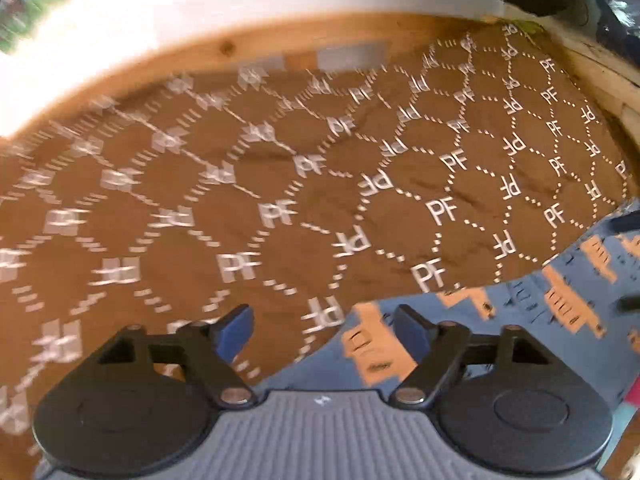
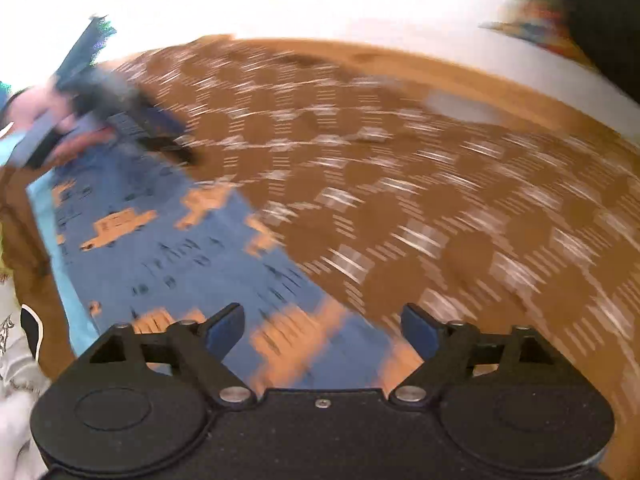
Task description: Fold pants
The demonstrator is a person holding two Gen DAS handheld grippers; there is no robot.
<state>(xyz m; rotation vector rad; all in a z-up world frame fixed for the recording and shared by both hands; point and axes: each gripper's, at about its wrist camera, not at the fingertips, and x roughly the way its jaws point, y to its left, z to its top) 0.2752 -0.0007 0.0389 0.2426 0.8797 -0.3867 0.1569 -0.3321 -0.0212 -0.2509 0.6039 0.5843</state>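
- Blue pads sit on both grippers, and both are wide apart, holding nothing. The left gripper [image 1: 322, 326] hangs over the edge of the pants [image 1: 552, 300]. The right gripper [image 2: 322, 326] hangs right over them.
- Both views are smeared, mostly the right one, so I think the grippers are moving fast. A quick grab could miss the edge of the pants.
- A gripper could also pinch the brown cloth [image 1: 240, 184] under the pants and drag it along. Then the fold would bunch up.
- If only one layer gets picked up, the fold may come out crooked.
- The pants are blue with orange shapes and small dark marks. They look soft and thin. They lie flat on the brown cloth with white letters, which covers the wooden bench [image 1: 224, 46].
- A light blue band [image 2: 60, 256] runs along one end of the pants.
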